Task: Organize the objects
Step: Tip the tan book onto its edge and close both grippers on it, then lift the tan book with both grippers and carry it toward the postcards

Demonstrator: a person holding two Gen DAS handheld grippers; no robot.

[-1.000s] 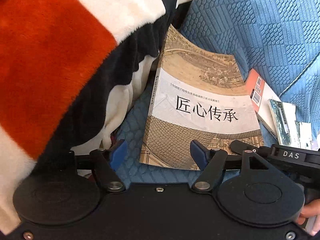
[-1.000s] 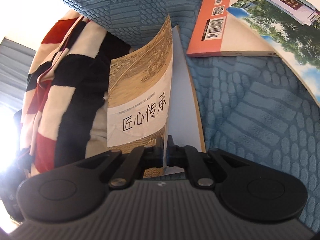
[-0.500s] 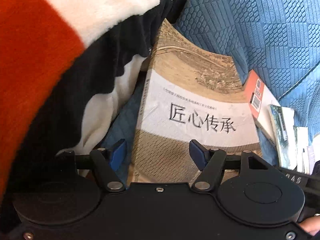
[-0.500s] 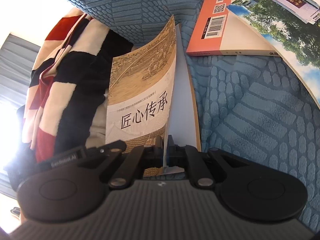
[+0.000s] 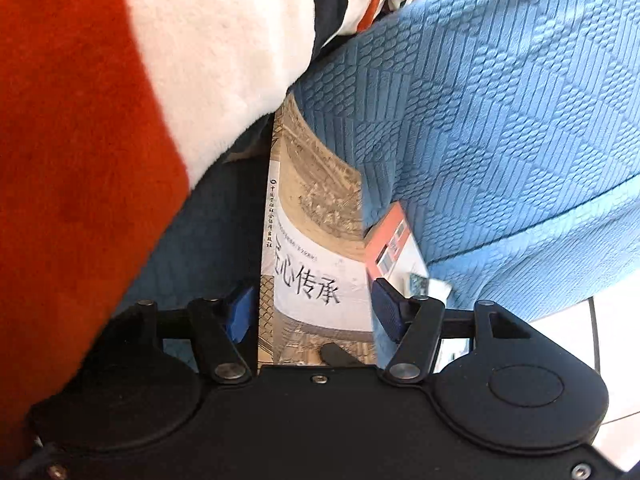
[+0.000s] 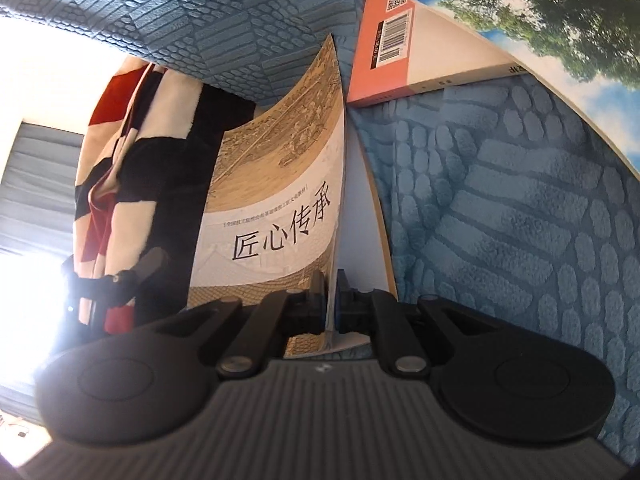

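A tan and white book with black Chinese title [image 6: 276,208] is tilted up on its spine on the blue textured sofa. My right gripper [image 6: 331,300] is shut on the book's front cover edge near its lower corner. The same book [image 5: 316,264] shows in the left wrist view, nearly edge-on, between my left gripper's blue pads. My left gripper [image 5: 314,314] is open, its fingers on either side of the book's spine end without squeezing it.
A red, white and black fleece blanket [image 5: 100,128] lies against the book's left side [image 6: 132,160]. An orange book with barcodes [image 6: 386,36] and a book with a tree photo [image 6: 540,28] lie on the sofa [image 6: 500,220] to the right.
The right gripper has lifted the cover so the book stands steeper. The left gripper has moved forward around the book's near end, and the blanket now fills more of its view.
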